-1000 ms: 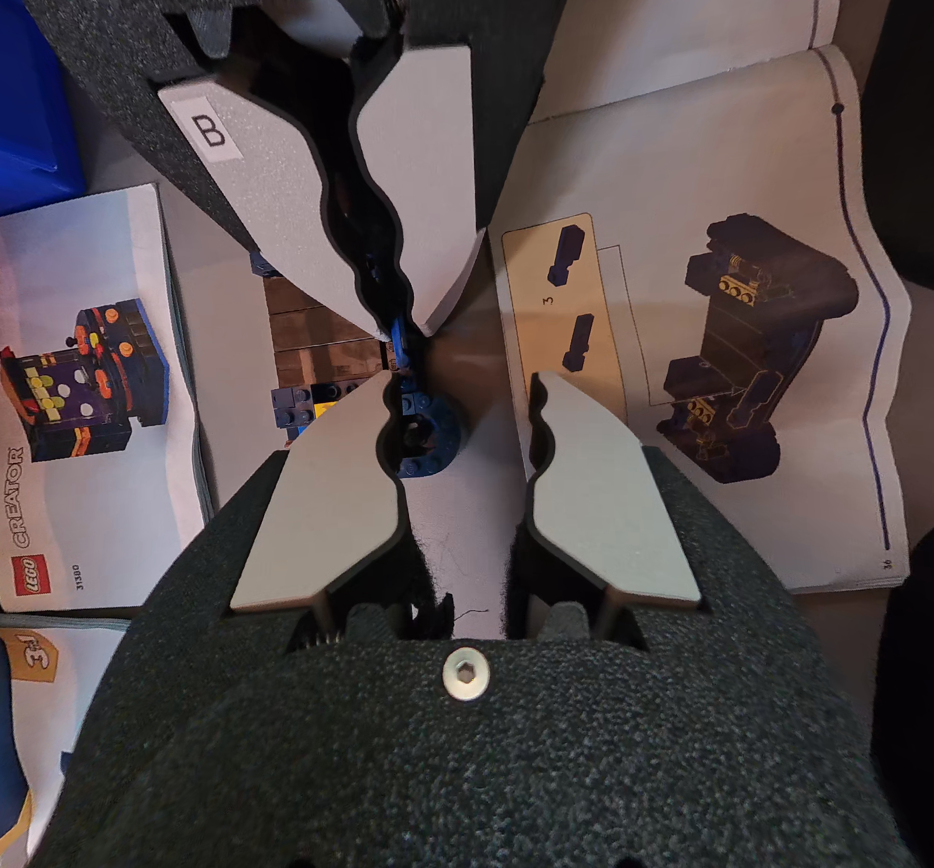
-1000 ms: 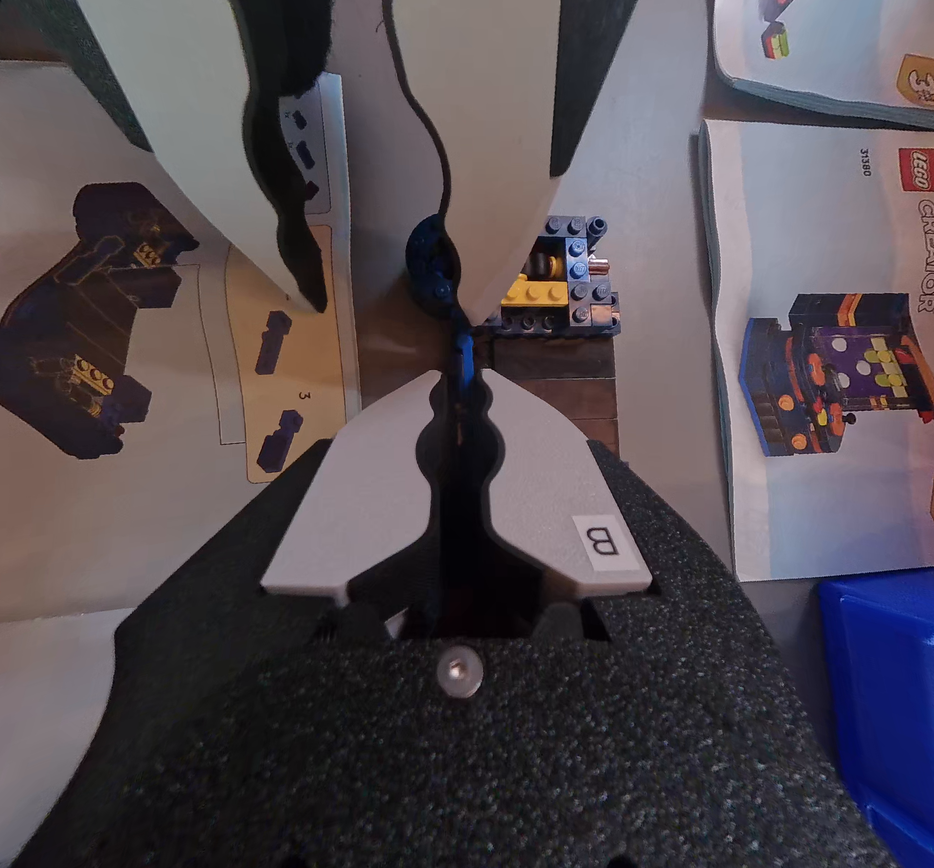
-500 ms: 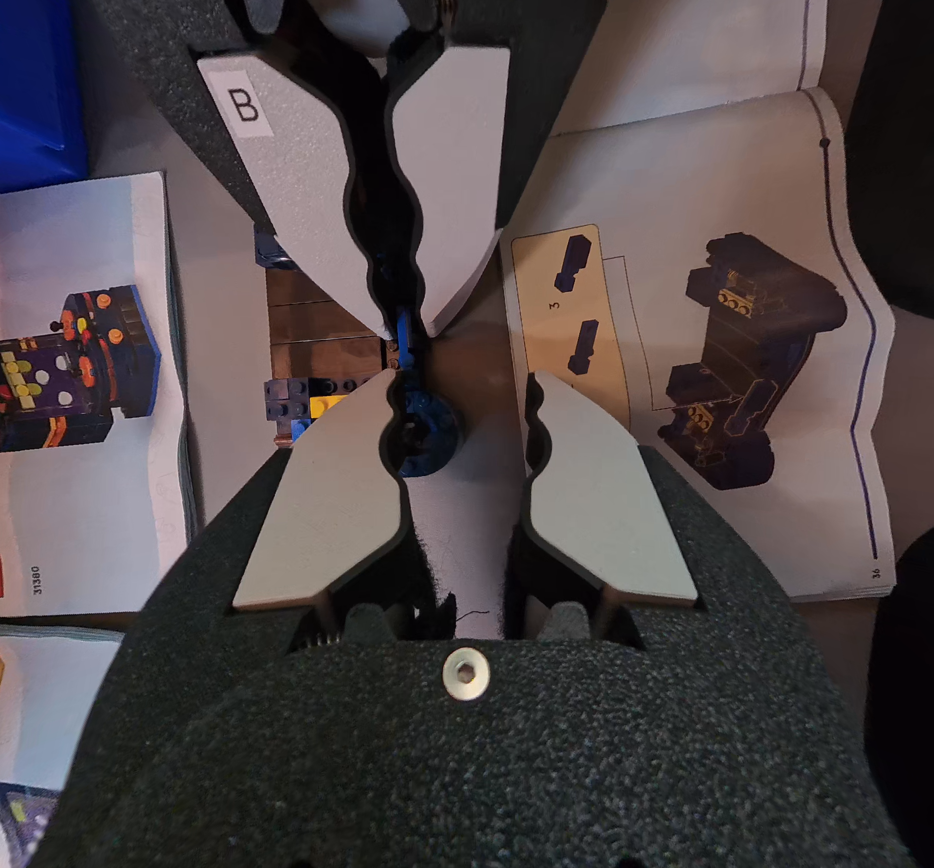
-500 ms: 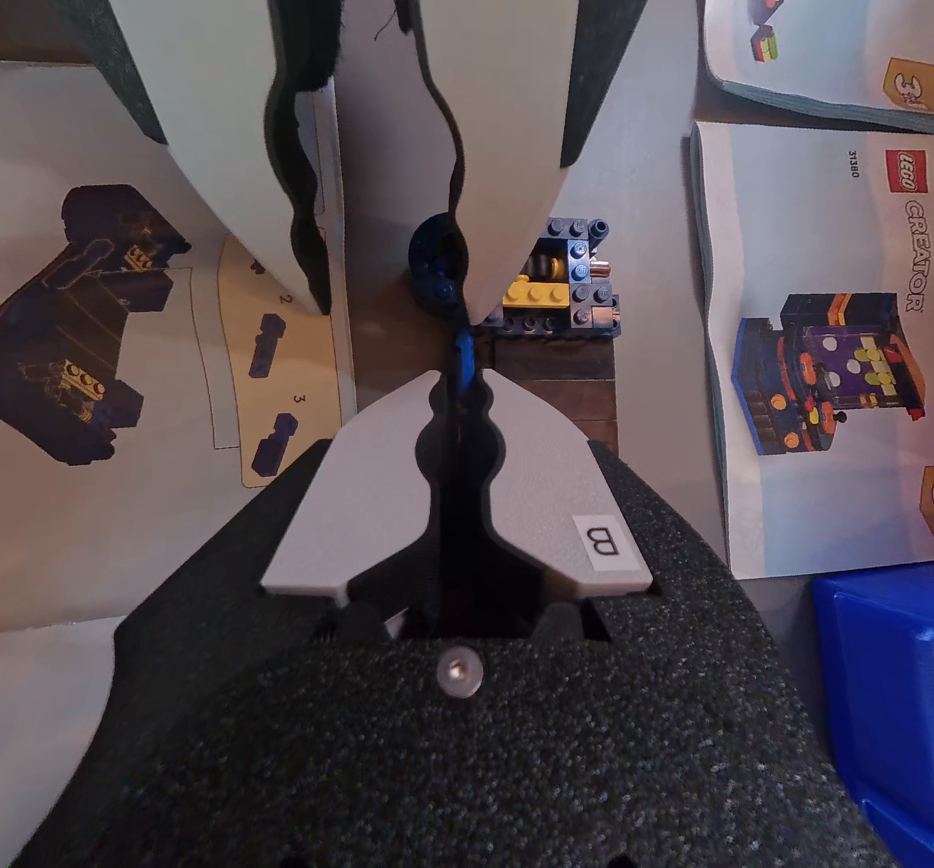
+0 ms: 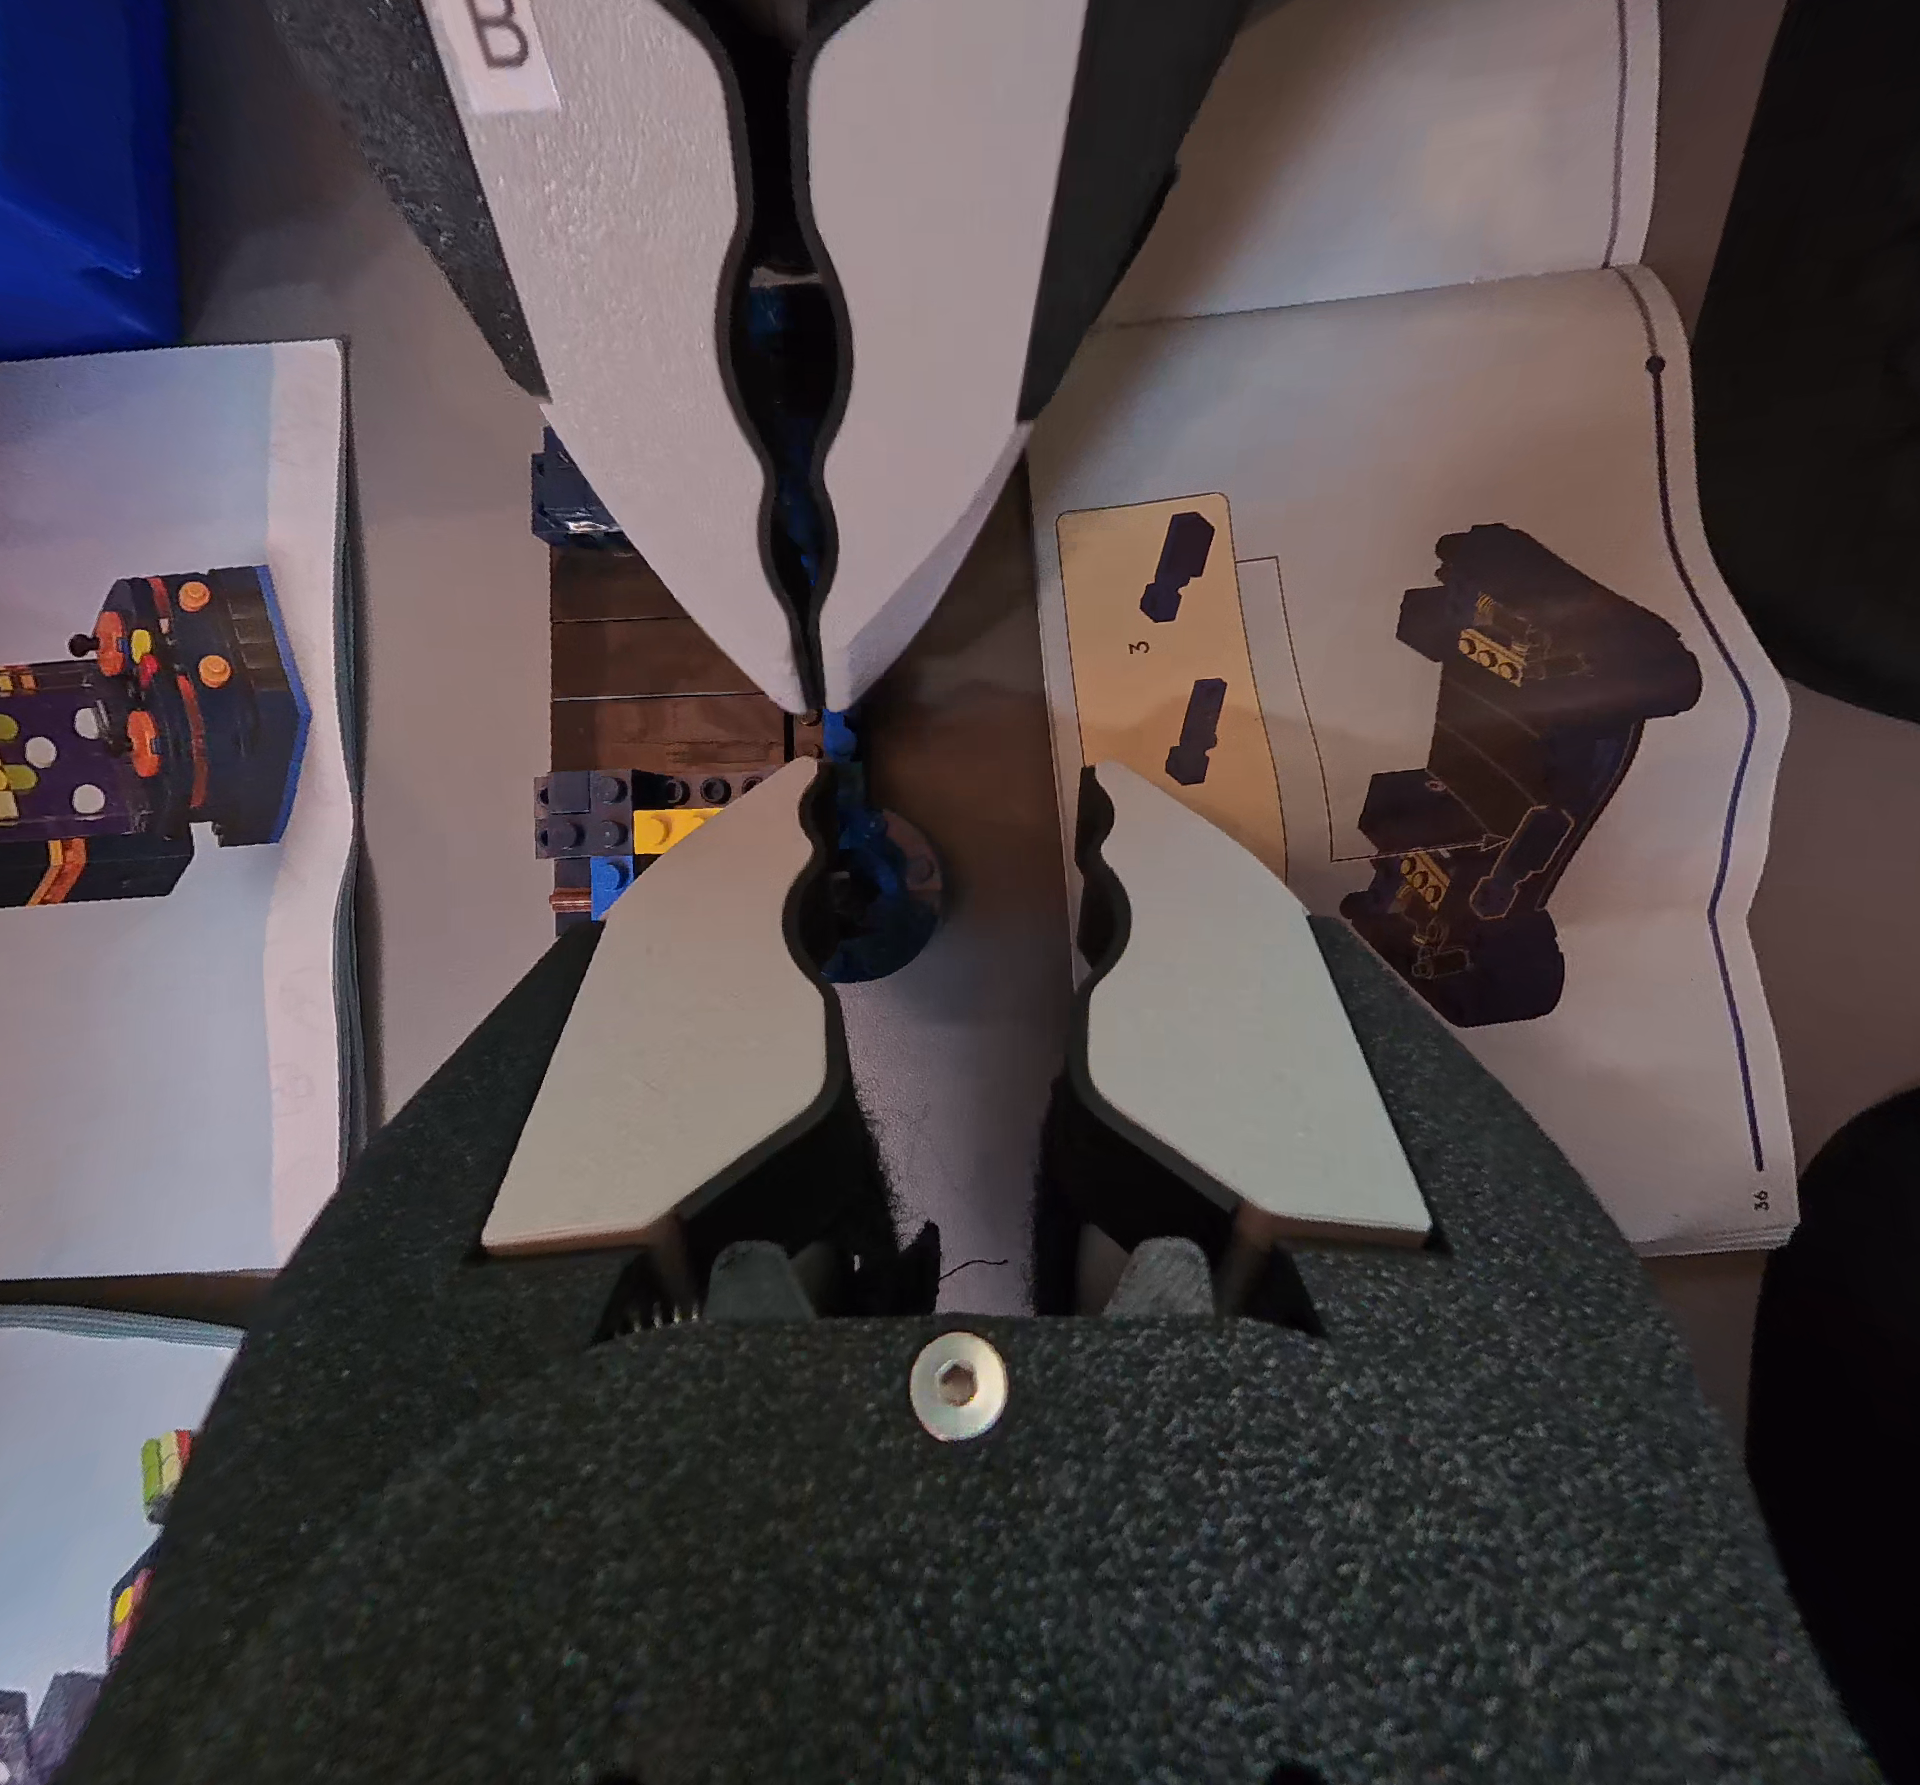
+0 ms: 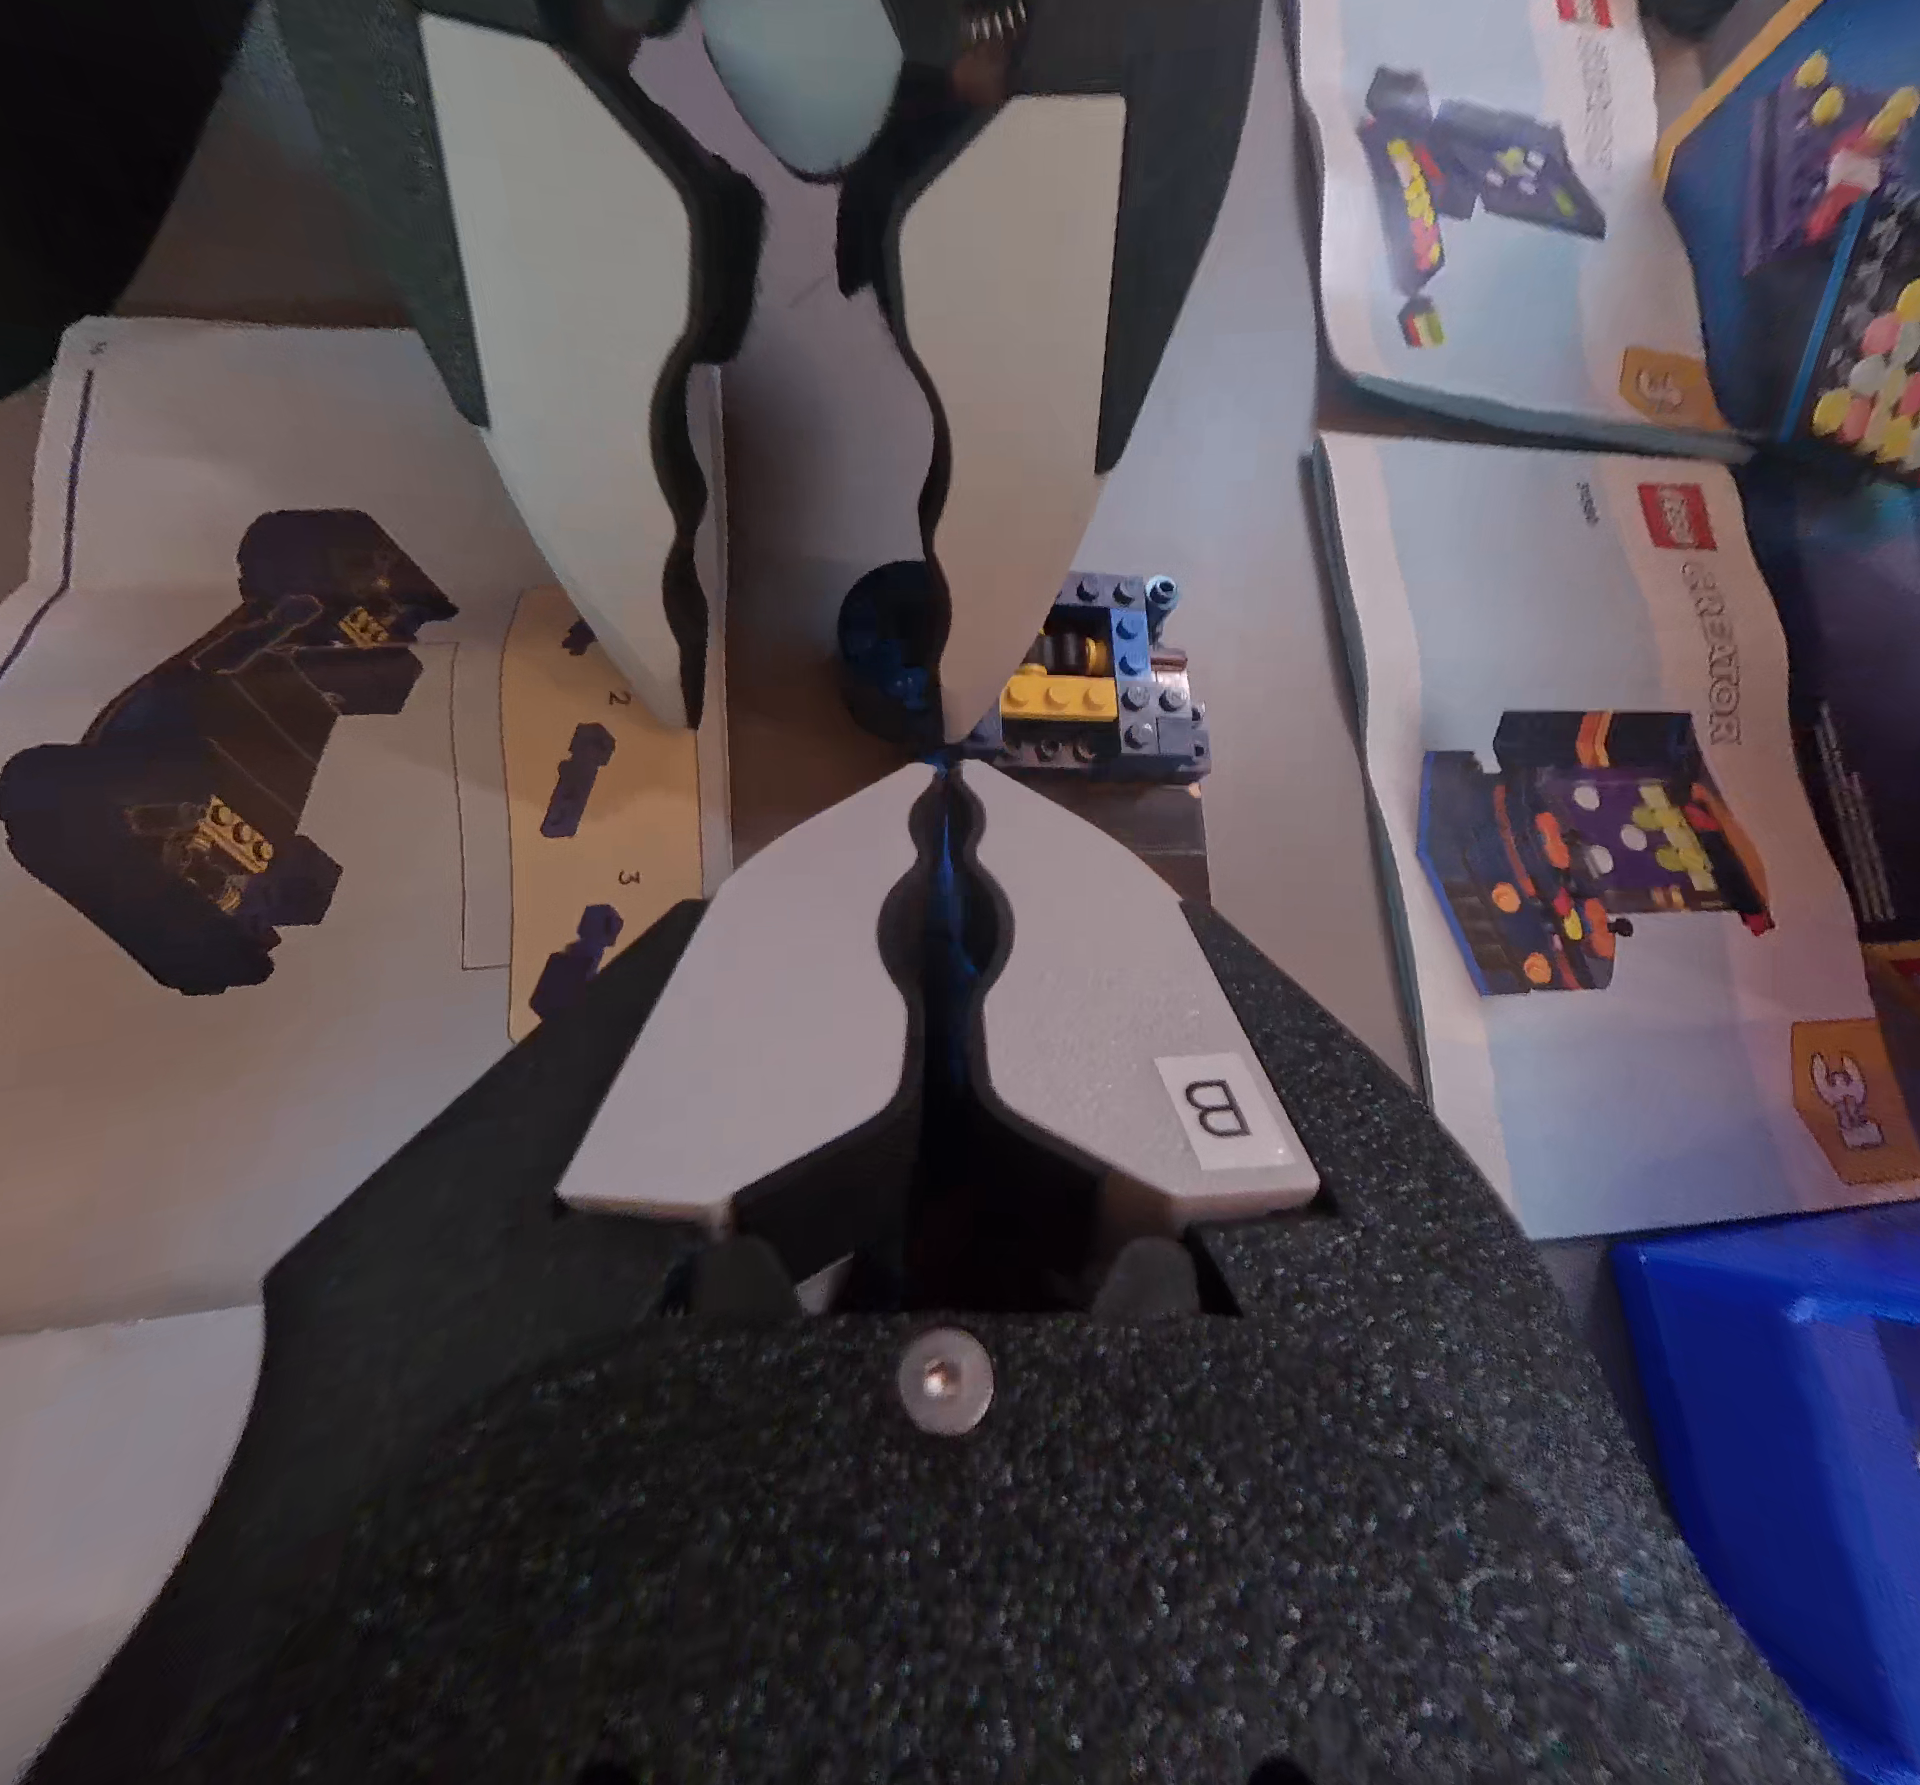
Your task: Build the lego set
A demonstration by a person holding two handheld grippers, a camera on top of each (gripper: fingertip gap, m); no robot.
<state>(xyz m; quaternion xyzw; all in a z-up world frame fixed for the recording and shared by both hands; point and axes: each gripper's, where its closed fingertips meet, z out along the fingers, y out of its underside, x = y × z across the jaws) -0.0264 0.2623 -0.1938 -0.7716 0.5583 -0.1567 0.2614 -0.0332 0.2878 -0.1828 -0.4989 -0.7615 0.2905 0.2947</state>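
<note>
My right gripper (image 6: 945, 771) is shut on a thin blue piece (image 6: 945, 862). The piece runs between its pads and pokes out at the tips. The left wrist view shows this gripper (image 5: 816, 696) from the front, with the blue piece (image 5: 836, 738) at its tip. My left gripper (image 5: 951, 790) is open and faces it tip to tip. A dark blue round piece (image 5: 883, 914) lies between its fingers, against the left finger (image 5: 727, 904) and apart from the right one. A small brick model (image 5: 623, 831) with brown tiles and yellow and blue bricks lies just beside both tips; the right wrist view shows it too (image 6: 1101, 696).
An open instruction booklet (image 5: 1455, 800) lies on one side and closed booklets (image 5: 156, 800) on the other. A blue bin (image 6: 1766, 1475) stands near my right gripper. A printed box (image 6: 1818, 177) stands past the booklets. The tips of both grippers are at nearly the same place.
My right gripper's pads have closed tighter on the thin blue piece, which stays between them. The two grippers have shifted slightly against each other. My left gripper stays open around the round piece.
</note>
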